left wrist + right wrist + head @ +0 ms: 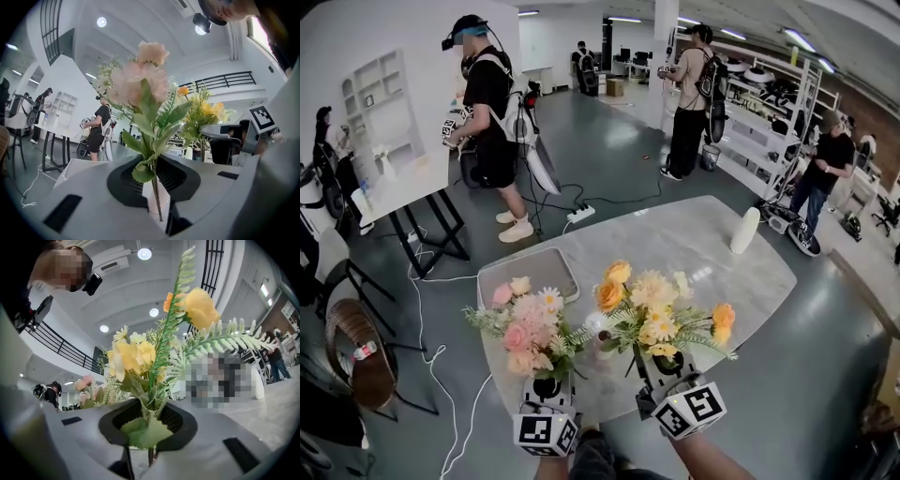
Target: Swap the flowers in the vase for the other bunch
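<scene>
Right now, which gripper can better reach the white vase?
Right, probably: the right gripper, shut on the yellow bunch, is nearer the white vase; the left gripper, with the pink bunch, is farther.

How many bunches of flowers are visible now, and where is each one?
2. The pink bunch is held in the left gripper; the yellow bunch is held in the right gripper. None appears hidden.

The left bunch stands in your left gripper, just beside the right bunch in your right gripper, both over the near edge of the table. Behind the left bunch a tray lies on the table; an upright cylinder stands far right.
</scene>
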Demonstrator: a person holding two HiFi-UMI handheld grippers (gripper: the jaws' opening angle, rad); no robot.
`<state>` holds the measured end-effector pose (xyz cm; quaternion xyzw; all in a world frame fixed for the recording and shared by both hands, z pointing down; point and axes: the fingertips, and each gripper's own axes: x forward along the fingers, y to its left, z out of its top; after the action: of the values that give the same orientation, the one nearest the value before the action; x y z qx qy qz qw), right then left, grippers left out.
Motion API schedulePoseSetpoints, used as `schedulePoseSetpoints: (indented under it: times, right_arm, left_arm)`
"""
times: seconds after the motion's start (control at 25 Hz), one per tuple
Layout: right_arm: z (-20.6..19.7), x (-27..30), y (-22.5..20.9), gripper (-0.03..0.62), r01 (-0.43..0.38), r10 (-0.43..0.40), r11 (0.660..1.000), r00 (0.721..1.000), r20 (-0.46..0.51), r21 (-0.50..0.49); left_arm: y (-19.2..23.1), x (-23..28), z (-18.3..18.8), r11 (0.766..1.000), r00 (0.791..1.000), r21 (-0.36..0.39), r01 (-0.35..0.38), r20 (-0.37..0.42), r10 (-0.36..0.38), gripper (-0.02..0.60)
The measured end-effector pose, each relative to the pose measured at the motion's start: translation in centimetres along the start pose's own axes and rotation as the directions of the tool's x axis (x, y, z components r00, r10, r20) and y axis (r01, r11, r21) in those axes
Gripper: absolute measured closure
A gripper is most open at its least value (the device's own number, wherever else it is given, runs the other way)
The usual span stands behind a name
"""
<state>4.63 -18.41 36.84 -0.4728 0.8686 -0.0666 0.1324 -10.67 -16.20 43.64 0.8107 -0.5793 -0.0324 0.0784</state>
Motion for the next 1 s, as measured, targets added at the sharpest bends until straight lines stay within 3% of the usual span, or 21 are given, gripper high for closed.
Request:
schedulePoseSetpoints:
  times: [1.0]
  right_arm:
    - [-0.5, 9.5, -1.7, 0.500, -0.016, 0.014, 0.999, 0.999, 0.032, 0.038]
  left_arm:
    - [3.8, 6.0, -1.6, 0.998, 0.998, -0.027, 0.050, -0.048, -0.051, 0.518]
